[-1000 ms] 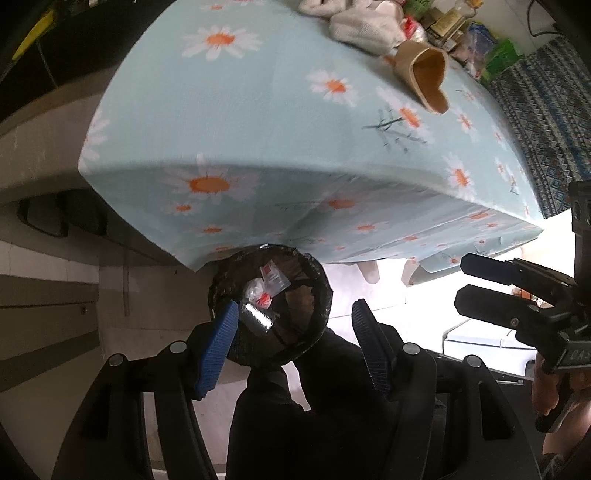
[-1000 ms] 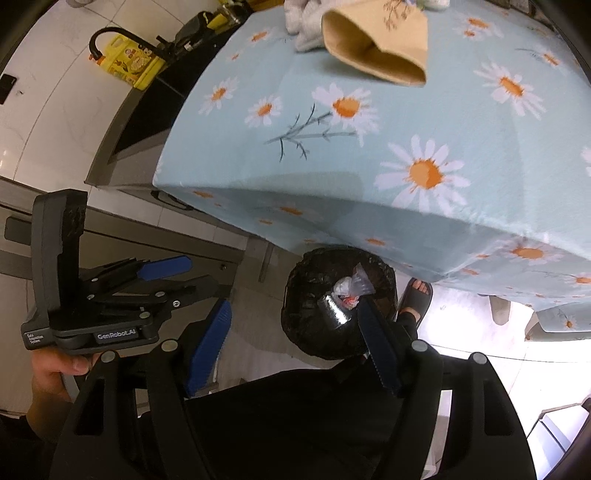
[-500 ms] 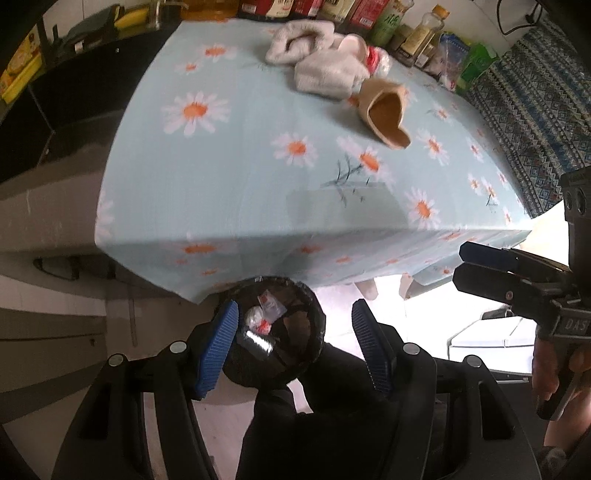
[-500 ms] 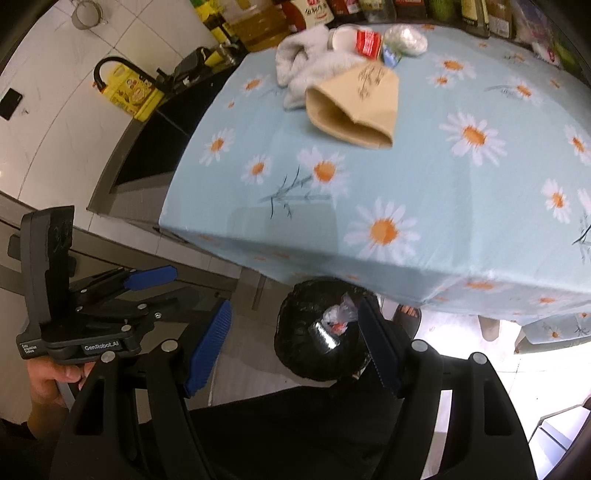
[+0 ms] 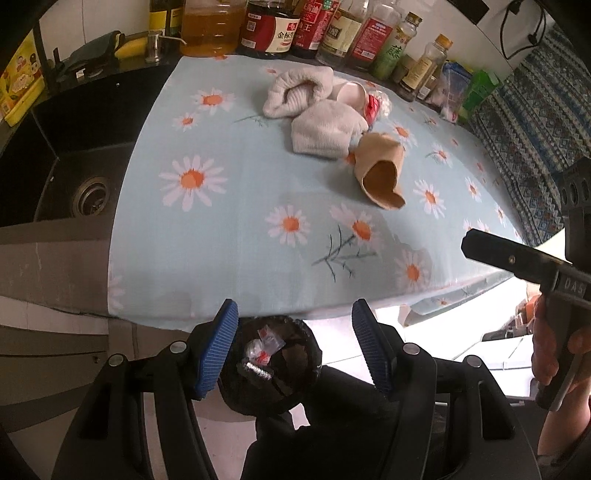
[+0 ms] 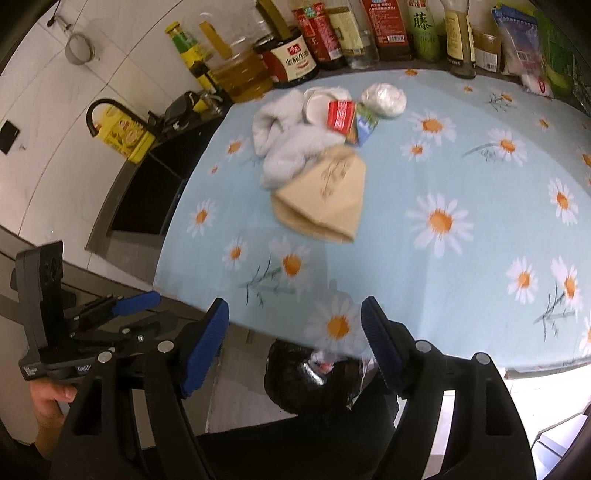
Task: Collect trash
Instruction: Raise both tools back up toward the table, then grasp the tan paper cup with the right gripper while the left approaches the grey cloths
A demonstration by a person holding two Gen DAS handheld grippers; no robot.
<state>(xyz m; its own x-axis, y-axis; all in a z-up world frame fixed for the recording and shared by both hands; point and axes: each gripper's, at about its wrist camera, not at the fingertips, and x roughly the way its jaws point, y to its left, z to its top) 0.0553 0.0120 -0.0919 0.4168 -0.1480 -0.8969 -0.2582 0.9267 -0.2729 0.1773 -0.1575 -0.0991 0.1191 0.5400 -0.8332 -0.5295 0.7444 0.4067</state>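
A black-lined trash bin (image 5: 271,369) (image 6: 306,380) stands on the floor below the table's near edge, with clear wrappers and a shiny bit inside. On the daisy tablecloth (image 5: 240,206) (image 6: 461,192) lie a tan paper bag (image 5: 380,173) (image 6: 325,199), a red packet (image 6: 341,115) (image 5: 373,107), a white cup (image 6: 317,103) and a crinkled white wad (image 6: 382,99). My left gripper (image 5: 295,347) hangs over the bin, jaws opening, nothing between them. My right gripper (image 6: 295,343) hovers at the table edge, jaws opening and empty.
White cloths (image 5: 314,110) (image 6: 284,147) lie beside the trash. Sauce and oil bottles (image 5: 295,26) (image 6: 332,40) line the far edge. A dark sink (image 5: 70,177) lies left of the table. A patterned blue cloth (image 5: 535,122) hangs at right.
Both grippers have risen from down by the bin, so the tabletop and its bottles now fill the views. The bin has slid down toward the fingers. Both pairs of jaws stand slightly wider.
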